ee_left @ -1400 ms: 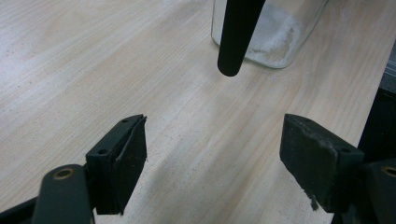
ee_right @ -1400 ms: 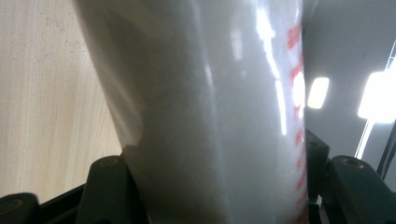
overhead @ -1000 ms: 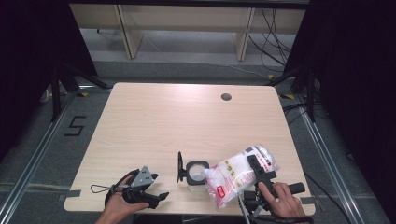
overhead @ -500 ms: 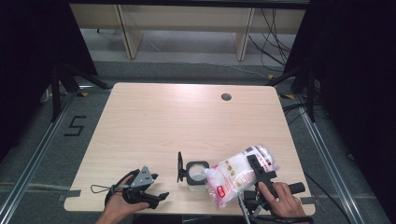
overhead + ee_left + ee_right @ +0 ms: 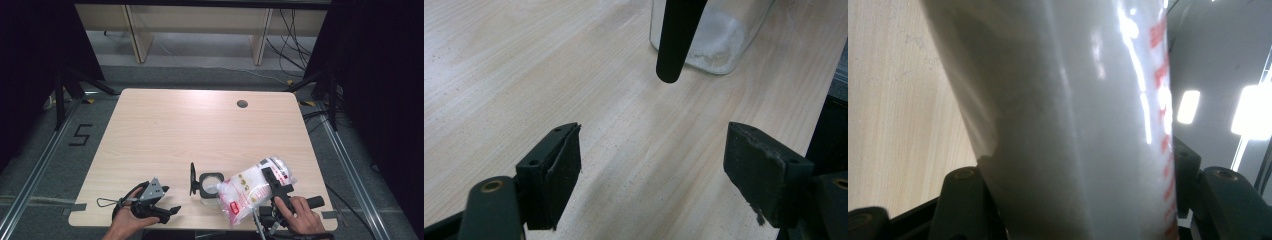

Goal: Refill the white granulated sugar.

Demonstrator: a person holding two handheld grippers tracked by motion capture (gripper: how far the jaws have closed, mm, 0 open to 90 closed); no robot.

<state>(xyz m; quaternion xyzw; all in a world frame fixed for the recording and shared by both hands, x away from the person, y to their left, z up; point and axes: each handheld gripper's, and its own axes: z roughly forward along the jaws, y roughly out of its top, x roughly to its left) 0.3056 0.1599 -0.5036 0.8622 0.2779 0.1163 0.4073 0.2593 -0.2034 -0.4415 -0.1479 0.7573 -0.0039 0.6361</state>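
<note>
Bag of white powder tipped over a glass jar

The right gripper (image 5: 274,186) clamps a clear plastic bag (image 5: 250,189) of white powder between its jaws, the bag tilted with its lower corner at the mouth of the open jar (image 5: 210,183) near the front edge of the table (image 5: 200,130). The left gripper (image 5: 167,210) rests on the table just left of the jar, jaws wide apart and holding nothing; the jar's black lid (image 5: 192,178) stands on edge beside the jar.

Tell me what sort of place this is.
Probably a lab recording station: a bare light wooden table on a grey floor, black curtains at both sides, loose cables behind, and a taped number 5.
</note>
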